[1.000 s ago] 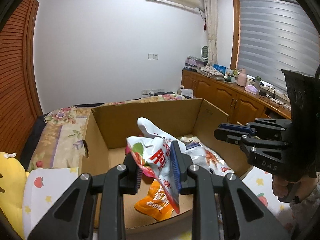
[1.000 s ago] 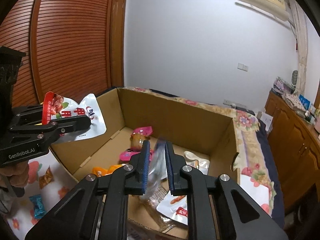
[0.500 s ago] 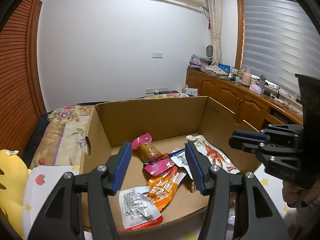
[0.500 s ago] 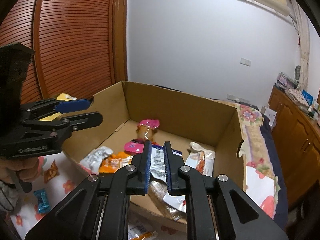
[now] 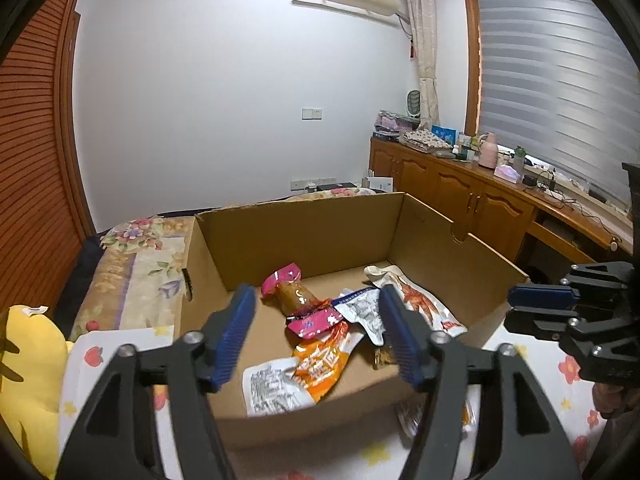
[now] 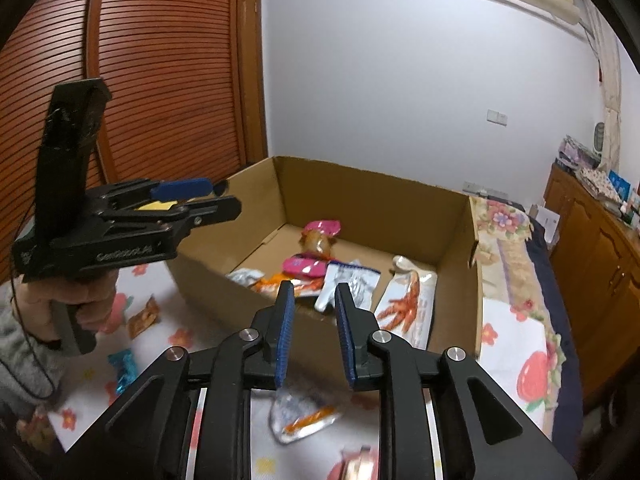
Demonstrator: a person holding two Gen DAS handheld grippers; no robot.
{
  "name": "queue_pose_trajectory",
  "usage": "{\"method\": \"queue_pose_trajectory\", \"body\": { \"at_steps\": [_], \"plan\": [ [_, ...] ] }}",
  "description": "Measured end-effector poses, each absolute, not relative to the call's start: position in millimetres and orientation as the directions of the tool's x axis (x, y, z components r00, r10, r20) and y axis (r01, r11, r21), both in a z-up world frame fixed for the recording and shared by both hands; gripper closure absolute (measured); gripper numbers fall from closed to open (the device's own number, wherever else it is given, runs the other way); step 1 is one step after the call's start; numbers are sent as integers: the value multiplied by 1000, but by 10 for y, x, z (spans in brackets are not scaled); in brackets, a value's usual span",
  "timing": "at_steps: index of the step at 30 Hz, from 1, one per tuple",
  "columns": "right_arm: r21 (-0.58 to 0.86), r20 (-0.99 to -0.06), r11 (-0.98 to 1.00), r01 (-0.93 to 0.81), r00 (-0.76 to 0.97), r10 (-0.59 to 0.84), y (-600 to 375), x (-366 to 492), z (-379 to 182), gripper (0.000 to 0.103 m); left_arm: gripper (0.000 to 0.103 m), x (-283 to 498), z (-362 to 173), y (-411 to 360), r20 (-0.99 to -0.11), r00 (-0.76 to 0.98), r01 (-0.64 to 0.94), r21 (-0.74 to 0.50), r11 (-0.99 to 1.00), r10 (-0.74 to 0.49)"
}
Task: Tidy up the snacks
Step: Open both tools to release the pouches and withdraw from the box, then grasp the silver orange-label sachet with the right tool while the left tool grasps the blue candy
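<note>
— Floral sheet [image 6: 516, 344] under everything. What's nearest?

— My right gripper [image 6: 314, 330], fingers apart, empty, above a clear packet [image 6: 300, 420] outside the box [image 6: 372, 200]. My left gripper [image 5: 316, 336]: wide open, empty.

— Risks?

— Slippery film could slide out of a shallow pinch. The near box wall could catch my fingers.

— Room?

— Plenty. Snacks [image 5: 320, 332] cluster mid-box; the far floor looks free.

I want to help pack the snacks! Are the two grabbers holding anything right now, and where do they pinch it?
Nothing is held. The left gripper and the right gripper are both open, with only air between their fingers above the cardboard box.
</note>
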State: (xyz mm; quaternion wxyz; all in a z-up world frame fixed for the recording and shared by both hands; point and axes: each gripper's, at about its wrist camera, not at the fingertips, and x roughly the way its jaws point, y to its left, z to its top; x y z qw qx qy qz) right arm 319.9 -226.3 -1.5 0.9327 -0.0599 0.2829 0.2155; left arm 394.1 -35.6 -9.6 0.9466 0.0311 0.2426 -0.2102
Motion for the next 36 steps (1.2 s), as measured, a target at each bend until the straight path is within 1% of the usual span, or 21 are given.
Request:
{"method": "queue_pose_trajectory", "body": {
  "at_steps": [1, 2, 4, 5, 7, 9, 11, 18, 25, 36],
  "plan": [
    [11, -555, 899, -437, 746, 370, -2265, 3140, -10, 81, 28, 3897, -88, -348, -470, 796, 413, -38, 910, -381],
    [12, -557, 899, -439, 743, 370, -2264, 3114, -9, 80, 22, 3857, -82, -332, -469, 798, 411, -34, 911, -378],
    [13, -568, 896, -444, 735, 372, -2255, 3014, -23, 77, 18, 3764, -78, -285, -466, 799, 413, -34, 910, -380],
    [11, -574, 896, -444, 731, 369, -2240, 2978, -40, 73, 15, 3716, -90, -264, -473, 794, 417, -37, 908, -383],
    [11, -585, 896, -444, 724, 366, -2213, 2919, -84, 68, 14, 3639, -116, -229, -490, 780, 424, -41, 905, -388],
    [23, -598, 895, -445, 711, 369, -2195, 2883, -135, 55, 13, 3575, -151, -182, -505, 771, 428, -41, 903, -388],
    [37, -618, 893, -449, 691, 373, -2178, 2861, -214, 47, 13, 3501, -196, -114, -517, 765, 428, -41, 903, -385],
    [48, -693, 892, -448, 629, 353, -2120, 2948, -549, 47, 12, 3277, -474, 115, -582, 729, 418, -38, 908, -360],
    [43, -757, 889, -455, 566, 326, -2014, 3194, -856, 47, 12, 3121, -698, 275, -618, 704, 404, -56, 913, -350],
    [-3, -794, 872, -489, 531, 295, -1874, 3359, -1025, 45, 12, 3002, -865, 388, -640, 685, 387, -85, 918, -347]
  ]
}}
